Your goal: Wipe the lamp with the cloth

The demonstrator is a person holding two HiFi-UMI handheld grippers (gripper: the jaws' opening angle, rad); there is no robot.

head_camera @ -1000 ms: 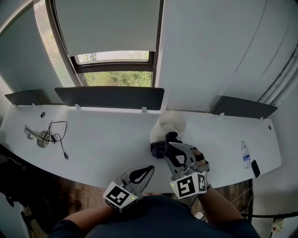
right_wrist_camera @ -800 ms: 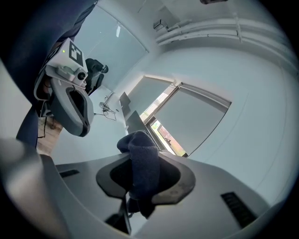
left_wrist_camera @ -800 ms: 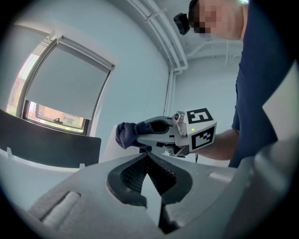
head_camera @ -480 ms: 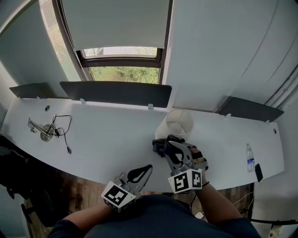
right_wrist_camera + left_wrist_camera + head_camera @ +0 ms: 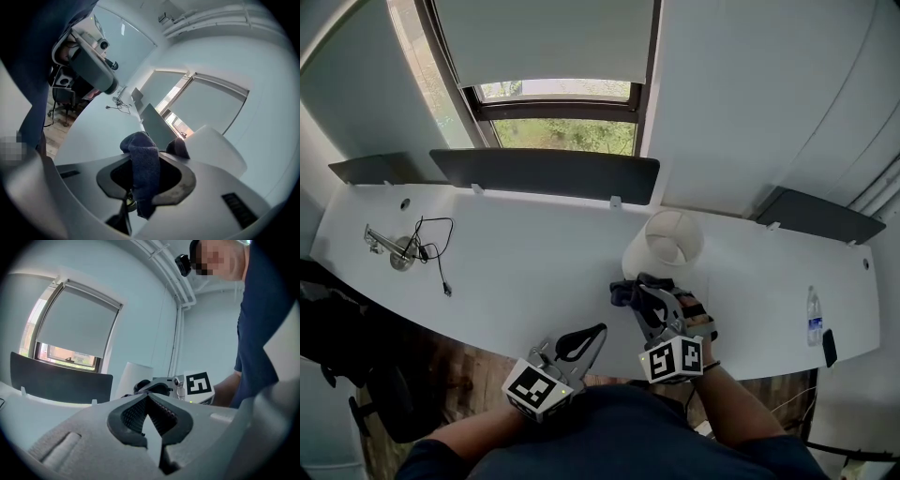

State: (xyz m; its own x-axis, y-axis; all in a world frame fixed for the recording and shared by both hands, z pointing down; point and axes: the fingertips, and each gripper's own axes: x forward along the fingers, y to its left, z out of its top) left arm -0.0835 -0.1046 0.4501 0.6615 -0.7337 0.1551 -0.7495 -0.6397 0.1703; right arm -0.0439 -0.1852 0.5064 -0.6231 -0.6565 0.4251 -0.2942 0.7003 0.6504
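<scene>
A white lamp with a cylindrical shade (image 5: 664,246) stands on the white desk (image 5: 525,272), right of centre. My right gripper (image 5: 639,294) is shut on a dark blue cloth (image 5: 623,292), which it holds against the near lower side of the shade. In the right gripper view the cloth (image 5: 143,161) hangs folded between the jaws, with the lamp shade (image 5: 218,150) just beyond. My left gripper (image 5: 581,342) hovers off the desk's front edge, shut and holding nothing. In the left gripper view its jaws meet, and the lamp (image 5: 132,377) and right gripper (image 5: 161,385) lie ahead.
A small metal stand with a black cable (image 5: 417,246) lies at the desk's far left. A water bottle (image 5: 814,322) and a dark phone (image 5: 830,347) lie at the far right. Dark panels (image 5: 546,173) line the wall under the window. Wooden floor shows below the desk's front edge.
The head view has shifted, so the desk and lamp appear further right and lower. The right gripper stays at the lamp with the cloth; the left gripper has barely moved.
</scene>
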